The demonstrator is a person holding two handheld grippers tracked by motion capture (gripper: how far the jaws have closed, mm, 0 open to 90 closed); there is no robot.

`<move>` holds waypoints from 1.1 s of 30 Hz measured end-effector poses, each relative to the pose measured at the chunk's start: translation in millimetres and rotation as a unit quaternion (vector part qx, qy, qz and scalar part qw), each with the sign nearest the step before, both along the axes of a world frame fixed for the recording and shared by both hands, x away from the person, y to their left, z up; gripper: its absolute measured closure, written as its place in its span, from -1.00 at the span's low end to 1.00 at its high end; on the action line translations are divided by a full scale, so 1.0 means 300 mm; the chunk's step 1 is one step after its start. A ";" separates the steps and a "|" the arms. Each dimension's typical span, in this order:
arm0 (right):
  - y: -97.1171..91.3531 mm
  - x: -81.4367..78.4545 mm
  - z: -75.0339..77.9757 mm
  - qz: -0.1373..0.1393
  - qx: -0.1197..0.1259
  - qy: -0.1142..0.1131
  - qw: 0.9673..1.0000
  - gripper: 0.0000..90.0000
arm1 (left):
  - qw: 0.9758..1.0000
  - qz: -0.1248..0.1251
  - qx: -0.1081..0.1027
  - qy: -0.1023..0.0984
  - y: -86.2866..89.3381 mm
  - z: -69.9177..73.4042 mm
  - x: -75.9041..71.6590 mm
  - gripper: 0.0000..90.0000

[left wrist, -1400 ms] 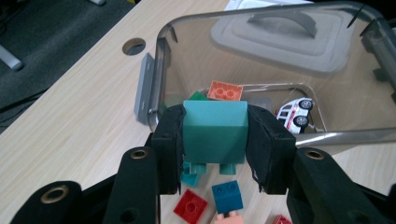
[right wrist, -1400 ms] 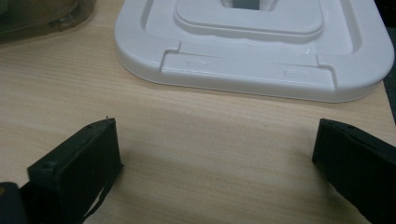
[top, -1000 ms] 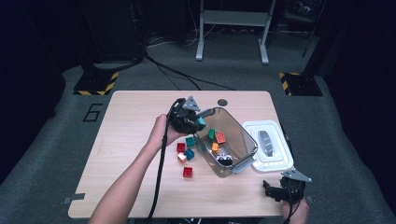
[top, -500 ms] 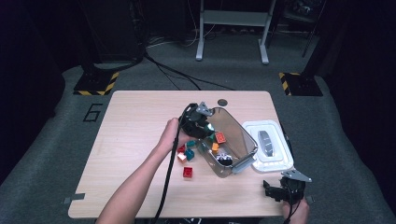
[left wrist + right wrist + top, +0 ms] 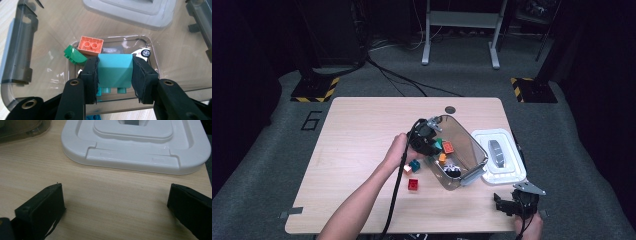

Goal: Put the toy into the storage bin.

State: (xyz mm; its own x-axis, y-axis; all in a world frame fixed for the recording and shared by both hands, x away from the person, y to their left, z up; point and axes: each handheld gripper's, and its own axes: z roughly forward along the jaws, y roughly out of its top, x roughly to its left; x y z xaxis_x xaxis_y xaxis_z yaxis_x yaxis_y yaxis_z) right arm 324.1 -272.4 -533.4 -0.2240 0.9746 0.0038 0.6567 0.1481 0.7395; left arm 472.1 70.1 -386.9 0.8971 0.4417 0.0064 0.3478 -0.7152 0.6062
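My left gripper (image 5: 114,80) is shut on a teal brick (image 5: 115,70), both pads pressing its sides, and holds it over the open mouth of a clear grey bin (image 5: 472,145). In the high view that gripper (image 5: 428,141) is at the bin's left rim. An orange brick (image 5: 90,45), a green curved piece (image 5: 74,55) and a white toy car (image 5: 142,52) lie in the bin. A red brick (image 5: 413,184) and a teal brick (image 5: 414,165) rest on the table left of the bin. My right gripper (image 5: 115,202) stands open over bare wood near the table's front right corner (image 5: 512,206).
The bin's white lid (image 5: 499,156) lies flat to the right of the bin, near the table's right edge; in the right gripper view the lid (image 5: 135,145) is just ahead of the jaws. A cable trails from the left gripper to the front edge.
My left gripper has moved right and down with the teal brick, from beside the bin's left side to over its opening. The right gripper has stayed in place.
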 end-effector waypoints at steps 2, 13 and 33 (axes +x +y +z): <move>0.000 0.000 0.000 -0.002 0.001 0.000 1.000 -0.99 | 1.000 0.000 0.001 0.001 0.000 -0.001 0.000 0.31; 0.000 0.000 0.000 -0.001 0.000 0.000 1.000 -0.99 | 1.000 0.000 -0.004 0.000 0.028 0.020 -0.016 0.00; 0.000 0.000 0.000 0.000 0.000 0.000 1.000 -0.99 | 0.997 0.052 -0.063 -0.018 0.281 -0.019 -0.071 -0.78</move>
